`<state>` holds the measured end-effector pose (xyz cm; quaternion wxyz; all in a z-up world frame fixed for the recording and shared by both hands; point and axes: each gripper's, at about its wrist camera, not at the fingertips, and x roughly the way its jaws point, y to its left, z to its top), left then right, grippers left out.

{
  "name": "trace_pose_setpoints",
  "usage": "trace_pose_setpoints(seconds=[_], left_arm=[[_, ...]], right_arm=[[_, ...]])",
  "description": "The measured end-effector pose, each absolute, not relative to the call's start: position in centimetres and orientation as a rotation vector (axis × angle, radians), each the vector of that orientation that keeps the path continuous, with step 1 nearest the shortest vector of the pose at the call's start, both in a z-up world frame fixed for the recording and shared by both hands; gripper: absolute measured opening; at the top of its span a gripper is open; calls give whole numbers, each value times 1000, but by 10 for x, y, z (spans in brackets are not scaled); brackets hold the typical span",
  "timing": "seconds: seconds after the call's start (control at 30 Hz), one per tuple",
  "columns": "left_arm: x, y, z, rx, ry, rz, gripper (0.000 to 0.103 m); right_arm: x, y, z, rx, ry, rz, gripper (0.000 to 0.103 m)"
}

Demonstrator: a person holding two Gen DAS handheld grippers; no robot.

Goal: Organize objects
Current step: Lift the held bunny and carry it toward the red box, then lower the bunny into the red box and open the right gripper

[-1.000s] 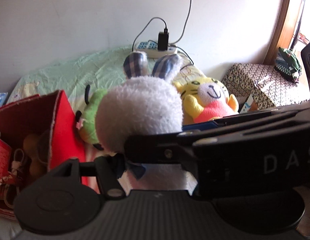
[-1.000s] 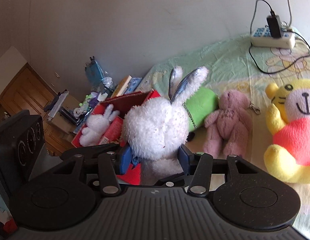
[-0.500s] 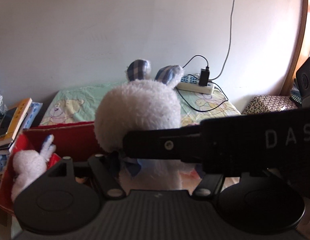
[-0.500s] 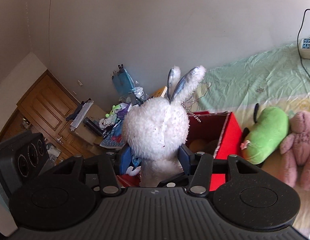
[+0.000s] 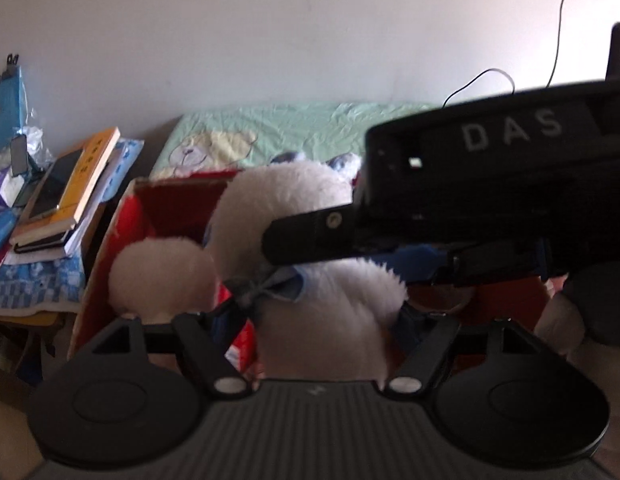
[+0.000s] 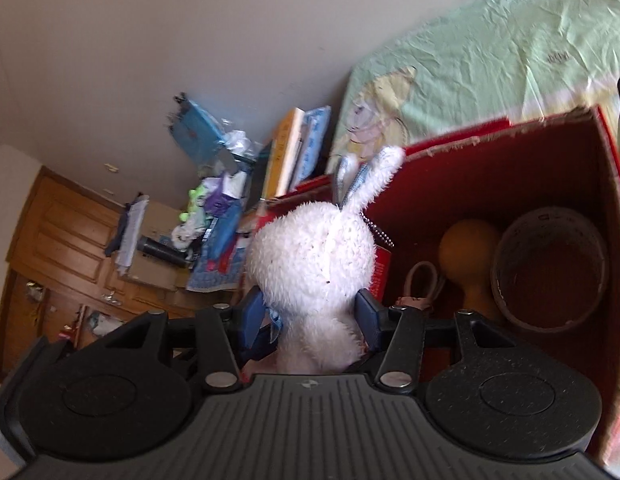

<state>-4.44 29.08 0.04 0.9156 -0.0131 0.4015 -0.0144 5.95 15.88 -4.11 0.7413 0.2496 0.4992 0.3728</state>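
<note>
The white plush rabbit [image 6: 310, 256] is held at its neck between the blue pads of the right claw [image 6: 312, 318], just above the near left part of the open red box [image 6: 510, 168]. The left claw [image 5: 310, 308] has just been opening, and the rabbit's body is seen between its parted pads, which do not seem to press. A smaller white plush [image 5: 161, 276], a brown gourd [image 6: 470, 256] and a round container [image 6: 550, 272] are already in the box; the lowering and release are judged to be left.

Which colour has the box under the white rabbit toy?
Red box, brown cardboard edges; best seen in the right wrist view.
</note>
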Motion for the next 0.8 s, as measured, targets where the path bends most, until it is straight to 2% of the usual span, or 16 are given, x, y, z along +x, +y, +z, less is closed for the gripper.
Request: trace_pose_setpoints(seconds=[0.13, 0.33, 0.53, 0.7, 0.8], left_arm=[[-44, 303, -13, -26, 856, -46, 85], [-44, 304, -17, 17, 855, -50, 82], [-40, 307, -20, -67, 895, -125, 83], [-39, 303, -20, -92, 911, -151, 83], [-41, 302, -18, -72, 903, -141, 85]], right_arm=[[69, 170, -61, 578, 1182, 759, 53], [70, 170, -69, 530, 1248, 699, 50], [73, 163, -66, 468, 1245, 679, 46], [70, 167, -52, 333, 1199, 688, 45], [72, 167, -49, 371, 1180, 735, 47]])
